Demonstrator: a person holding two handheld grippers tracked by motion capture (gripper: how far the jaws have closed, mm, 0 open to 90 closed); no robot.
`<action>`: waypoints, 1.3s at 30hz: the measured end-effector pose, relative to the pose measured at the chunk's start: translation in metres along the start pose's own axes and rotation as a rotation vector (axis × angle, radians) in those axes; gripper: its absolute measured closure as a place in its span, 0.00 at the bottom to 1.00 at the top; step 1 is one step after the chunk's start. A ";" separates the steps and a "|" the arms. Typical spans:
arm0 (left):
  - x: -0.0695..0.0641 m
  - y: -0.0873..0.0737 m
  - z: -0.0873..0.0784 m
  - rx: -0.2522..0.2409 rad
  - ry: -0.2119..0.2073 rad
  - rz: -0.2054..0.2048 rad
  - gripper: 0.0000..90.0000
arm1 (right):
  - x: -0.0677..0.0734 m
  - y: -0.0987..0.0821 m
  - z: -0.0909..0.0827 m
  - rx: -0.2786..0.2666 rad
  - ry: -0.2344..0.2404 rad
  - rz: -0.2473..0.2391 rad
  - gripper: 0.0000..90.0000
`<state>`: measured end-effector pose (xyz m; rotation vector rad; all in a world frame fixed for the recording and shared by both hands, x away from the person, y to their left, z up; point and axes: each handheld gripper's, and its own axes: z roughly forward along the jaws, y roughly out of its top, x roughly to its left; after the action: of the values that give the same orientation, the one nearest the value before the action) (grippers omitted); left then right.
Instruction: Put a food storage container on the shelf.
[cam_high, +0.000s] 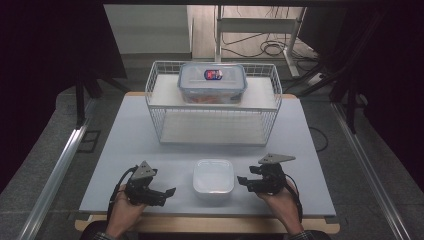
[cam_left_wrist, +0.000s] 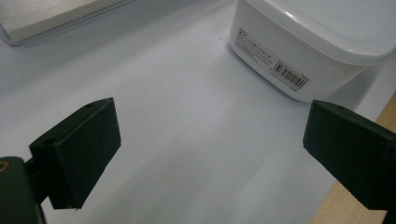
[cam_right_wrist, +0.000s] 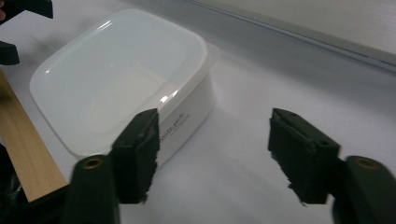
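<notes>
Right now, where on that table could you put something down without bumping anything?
Bare table lies left of the wire basket, and again right of it. The strip between the basket and the white lidded box is free too. The near edge is crowded: the left tool and right tool flank the box.

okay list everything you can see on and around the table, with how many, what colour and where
white lidded container: one, white, near edge of the table between the two grippers
clear lidded box: one, clear with blue clips, on the rack's upper shelf
wire rack: one, white, far half of the table
table: one, pale grey top with a wooden edge
cables: several, dark, on the floor beyond the table
left gripper: one, black, open, left of the white container
right gripper: one, black, open, right of it
</notes>
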<state>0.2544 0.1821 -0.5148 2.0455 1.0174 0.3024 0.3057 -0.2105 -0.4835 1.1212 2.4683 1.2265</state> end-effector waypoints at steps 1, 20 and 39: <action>0.000 0.001 0.000 0.003 -0.004 -0.004 0.04 | 0.000 0.000 0.000 -0.002 0.003 -0.003 0.31; -0.016 0.048 0.024 -0.020 -0.143 0.026 0.12 | 0.017 0.013 0.008 0.005 0.064 -0.015 0.07; -0.017 0.056 0.063 0.025 -0.260 -0.061 0.09 | 0.021 0.021 0.031 0.050 0.091 0.003 0.14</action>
<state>0.3076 0.1150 -0.5105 2.0092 0.9236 -0.0090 0.3162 -0.1686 -0.4845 1.1051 2.5790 1.2498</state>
